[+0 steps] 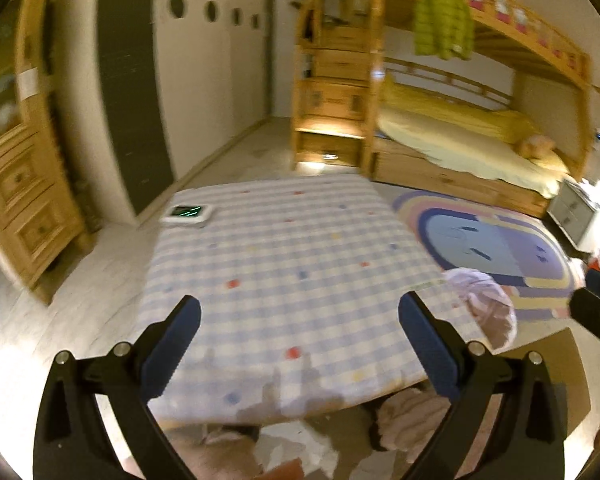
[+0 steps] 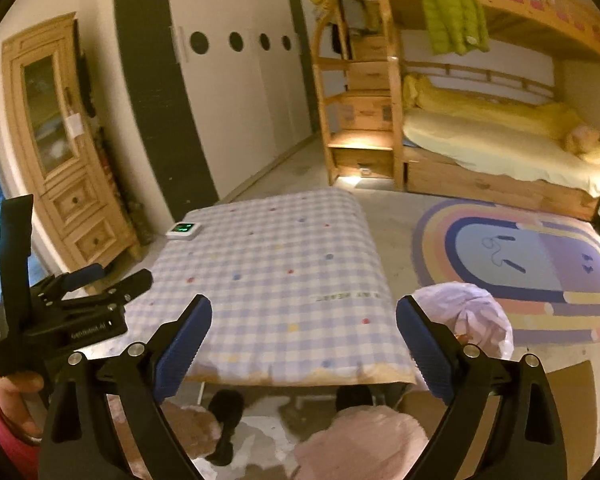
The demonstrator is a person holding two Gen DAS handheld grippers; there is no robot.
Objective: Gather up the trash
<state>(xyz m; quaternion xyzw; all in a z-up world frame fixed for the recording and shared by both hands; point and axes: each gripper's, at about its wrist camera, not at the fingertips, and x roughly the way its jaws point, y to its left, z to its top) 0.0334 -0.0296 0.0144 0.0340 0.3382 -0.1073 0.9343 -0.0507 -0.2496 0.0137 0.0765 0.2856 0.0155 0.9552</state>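
Observation:
A crumpled pale plastic bag (image 1: pixel 488 304) (image 2: pixel 472 316) sits at the near right corner of the table with the blue checked cloth (image 1: pixel 284 248) (image 2: pixel 276 280). My left gripper (image 1: pixel 300 306) hangs open above the table's near edge, with nothing between its blue pads. My right gripper (image 2: pixel 304 308) is also open and empty, its right finger just left of the bag. The left gripper (image 2: pixel 120 276) shows at the left of the right wrist view, held by a hand. Whitish crumpled paper (image 1: pixel 296 452) lies below the table's edge.
A white device with a green display (image 1: pixel 186 214) (image 2: pixel 183 230) lies on the table's far left corner. A cardboard box (image 1: pixel 556 360) (image 2: pixel 572 392) stands on the floor at the right. Beyond are a colourful rug (image 2: pixel 520 256), a bunk bed (image 2: pixel 500 136) and a wooden cabinet (image 2: pixel 60 140).

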